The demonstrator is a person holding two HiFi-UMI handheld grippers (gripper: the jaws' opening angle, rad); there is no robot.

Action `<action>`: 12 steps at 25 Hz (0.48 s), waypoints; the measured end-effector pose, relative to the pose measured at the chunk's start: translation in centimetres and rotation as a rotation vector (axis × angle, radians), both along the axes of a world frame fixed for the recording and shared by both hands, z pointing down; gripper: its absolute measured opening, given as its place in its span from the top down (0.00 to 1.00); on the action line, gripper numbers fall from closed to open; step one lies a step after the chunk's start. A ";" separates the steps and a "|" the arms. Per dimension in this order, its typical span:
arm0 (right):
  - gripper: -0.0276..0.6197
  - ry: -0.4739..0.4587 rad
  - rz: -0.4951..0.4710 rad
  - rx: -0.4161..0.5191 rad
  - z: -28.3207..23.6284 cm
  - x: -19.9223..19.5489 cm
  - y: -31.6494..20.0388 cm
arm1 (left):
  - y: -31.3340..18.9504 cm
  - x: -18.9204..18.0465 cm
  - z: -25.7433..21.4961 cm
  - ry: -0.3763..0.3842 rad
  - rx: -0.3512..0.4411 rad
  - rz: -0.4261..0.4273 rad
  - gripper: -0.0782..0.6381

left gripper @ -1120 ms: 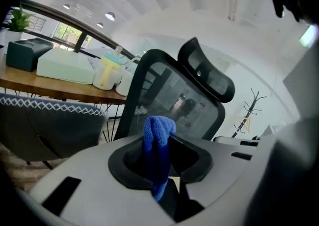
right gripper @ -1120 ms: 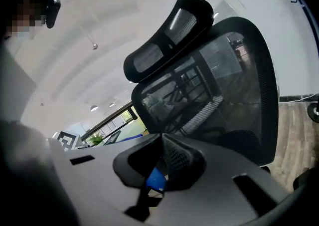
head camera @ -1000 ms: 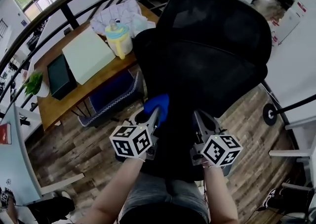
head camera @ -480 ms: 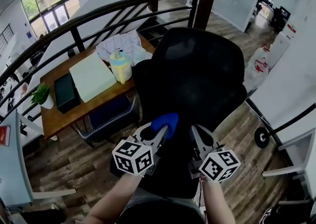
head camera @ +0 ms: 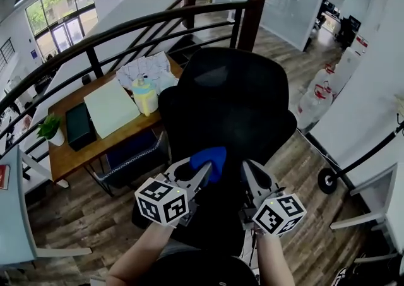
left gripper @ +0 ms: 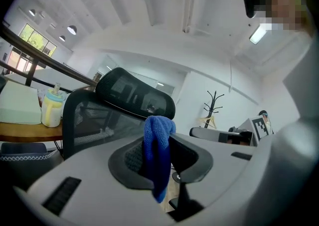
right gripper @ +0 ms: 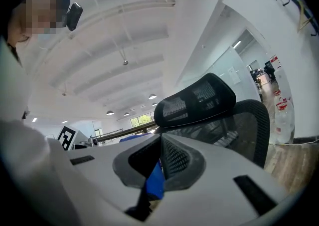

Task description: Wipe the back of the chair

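A black mesh office chair stands straight ahead, its back [head camera: 243, 111] facing me, with the headrest [left gripper: 134, 95] on top. My left gripper [head camera: 203, 170] sits low in front of the chair back, shut on a blue cloth [head camera: 211, 157]. The cloth [left gripper: 157, 155] hangs folded between the jaws in the left gripper view. My right gripper [head camera: 250, 172] is beside it on the right, shut, with nothing held that I can make out. In the right gripper view the chair back [right gripper: 234, 125] rises just past the closed jaws. Neither gripper touches the chair.
A wooden desk [head camera: 69, 152] stands left of the chair with a pale green box [head camera: 110, 108], a yellow bottle [head camera: 144, 96] and papers [head camera: 148, 67]. A blue basket [head camera: 136, 149] sits under it. A dark stair railing [head camera: 126, 29] curves behind. Water jugs [head camera: 315, 98] stand at right.
The head view has risen and tilted, so the chair looks smaller and farther away. Both grippers stay low in front of it, the left still holding the cloth.
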State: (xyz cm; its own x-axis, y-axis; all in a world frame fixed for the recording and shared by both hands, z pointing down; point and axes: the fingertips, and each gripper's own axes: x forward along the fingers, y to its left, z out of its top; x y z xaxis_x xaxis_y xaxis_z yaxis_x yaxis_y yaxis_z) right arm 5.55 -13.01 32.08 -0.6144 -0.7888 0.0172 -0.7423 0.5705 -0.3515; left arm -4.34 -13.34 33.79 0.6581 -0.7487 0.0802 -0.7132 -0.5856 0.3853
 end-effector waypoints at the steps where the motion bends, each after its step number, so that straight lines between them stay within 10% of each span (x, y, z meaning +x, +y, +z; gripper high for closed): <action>1: 0.91 0.004 0.003 0.003 0.0 0.3 0.2 | 0.1 0.4 -0.1 -0.006 0.006 0.005 0.76; 12: 0.91 0.043 -0.006 -0.012 1.3 0.7 0.6 | 0.4 3.3 0.4 -0.097 0.046 0.032 0.76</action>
